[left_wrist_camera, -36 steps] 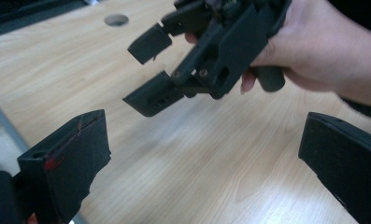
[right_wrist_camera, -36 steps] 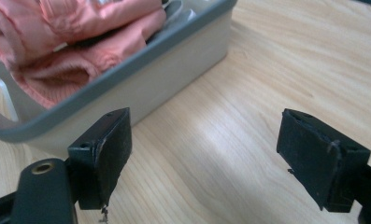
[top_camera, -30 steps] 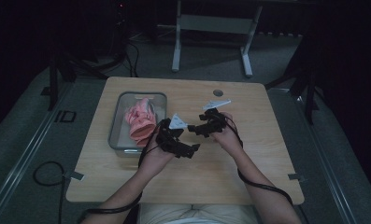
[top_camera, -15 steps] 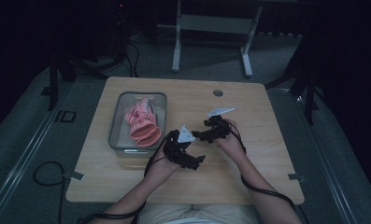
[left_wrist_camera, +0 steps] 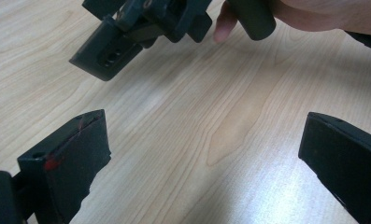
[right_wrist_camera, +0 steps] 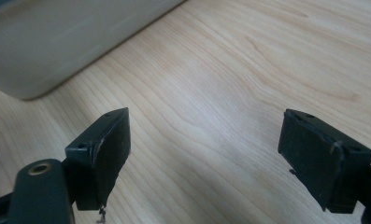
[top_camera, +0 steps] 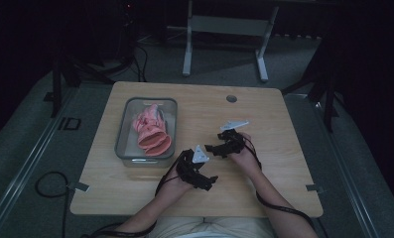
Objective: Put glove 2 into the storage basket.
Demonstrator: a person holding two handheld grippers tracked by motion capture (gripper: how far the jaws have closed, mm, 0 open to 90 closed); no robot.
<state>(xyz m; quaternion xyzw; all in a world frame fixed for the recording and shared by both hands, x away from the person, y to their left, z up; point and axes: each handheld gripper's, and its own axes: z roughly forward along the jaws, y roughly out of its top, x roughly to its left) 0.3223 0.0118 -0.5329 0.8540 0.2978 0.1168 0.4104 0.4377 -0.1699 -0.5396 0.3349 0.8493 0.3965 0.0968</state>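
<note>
A grey bin (top_camera: pixel 121 133) stands on the left half of the wooden table (top_camera: pixel 264 114) and holds pink rubber gloves (top_camera: pixel 151 130). My left gripper (top_camera: pixel 200 174) hovers low over the table's front middle, just right of the bin's near corner. In its own view the left gripper (left_wrist_camera: pixel 202 158) is open over bare wood, with the other gripper (left_wrist_camera: pixel 141 28) and a hand just ahead. My right gripper (top_camera: pixel 215 148) sits slightly farther back and to the right. The right gripper (right_wrist_camera: pixel 204 158) is open, nothing between the jaws, with the bin's wall (right_wrist_camera: pixel 57 42) ahead on the left.
A small round hole (top_camera: pixel 231 98) is in the table near its far edge. Bare wood lies to the right of the hands and along the front. Beyond the table stand a metal frame (top_camera: pixel 224 29) and cables on the dark floor.
Both grippers have drawn back from beside the bin toward the table's near edge. The left one moved farther, down and to the right. Both stay open.
</note>
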